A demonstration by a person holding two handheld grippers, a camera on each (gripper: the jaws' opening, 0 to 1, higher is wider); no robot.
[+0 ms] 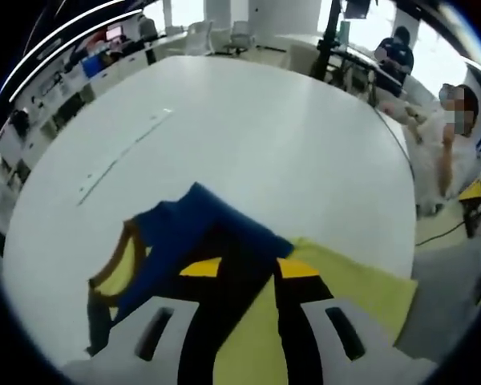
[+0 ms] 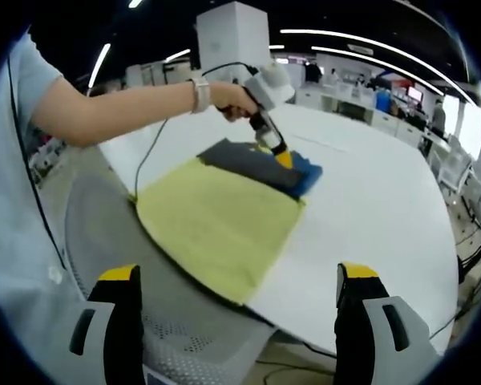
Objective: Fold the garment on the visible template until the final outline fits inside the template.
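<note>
Currently, status below.
Garment: dark blue cloth garment with yellow-brown trim (image 1: 172, 241), bunched at the far edge of the flat yellow cloth template (image 2: 216, 220), centre of the right gripper view, on the round white table (image 1: 248, 144).
Left gripper (image 1: 248, 277): jaws clenched down on the blue fabric, likely pinning or dragging a fold.
Right gripper (image 2: 236, 301): jaws spread wide, grasping nothing, hanging back off the table edge, presumably waiting.
Left view: garment close-up, trim detail lower left.
Right view: whole template outline, the person's hand (image 2: 228, 98) and grey chair (image 2: 104, 241).
</note>
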